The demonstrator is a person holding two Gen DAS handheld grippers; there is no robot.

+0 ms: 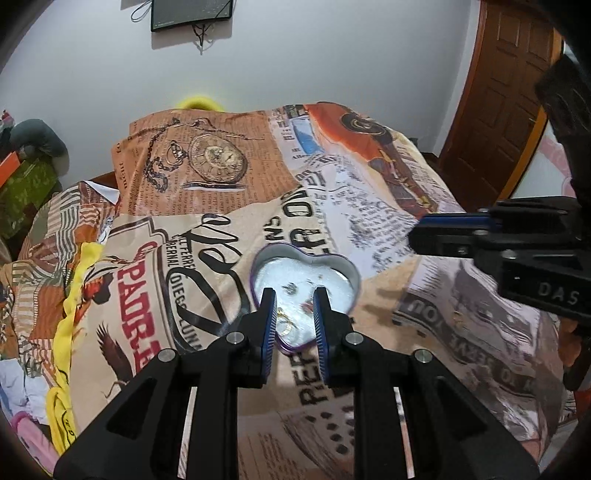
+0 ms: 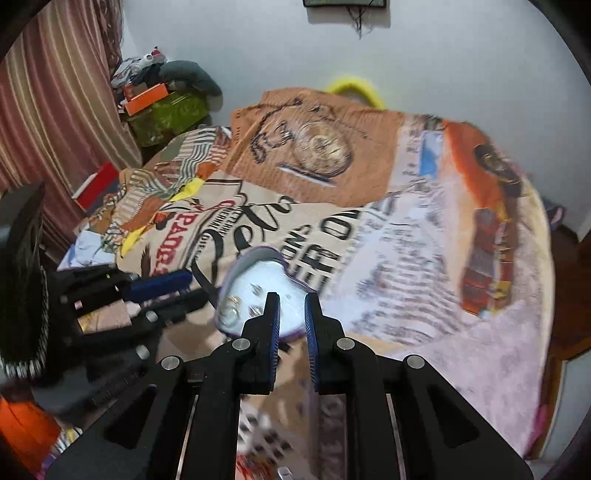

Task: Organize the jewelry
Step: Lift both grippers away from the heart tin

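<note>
1. A heart-shaped tin point(image 1: 345, 275) is seen lying open on a printed blanket point(image 1: 369, 206), just ahead of the left gripper point(image 1: 293, 295); in the right wrist view the same tin is found at about 11 o'clock from the right gripper point(image 2: 291, 299).
2. Several pieces are already held in the tin: gold rings point(image 1: 285, 324) toward 7 o'clock of its floor and a small dark piece point(image 1: 291, 288) near the centre. This part of the task is judged done.
3. A small gold piece point(image 1: 458, 316) is noticed on the blanket at 3 o'clock from the tin, well apart from it; it is judged to be what is left to collect, though its kind cannot be told.
4. The left gripper's fingers are held apart with nothing between them, the tips above the tin's near edge. The right gripper's fingers are likewise parted and empty, though by a narrower gap; that view is blurred.
5. Around the work, a yellow cloth point(image 1: 68, 317) lies at 9 o'clock on the bed's edge, a monitor point(image 1: 190, 13) hangs on the wall at 12 o'clock, and a wooden door point(image 1: 509, 92) stands at 2 o'clock.
6. No obstacle is seen between tin and loose piece; the busy print is judged likely to hide small jewelry.
</note>
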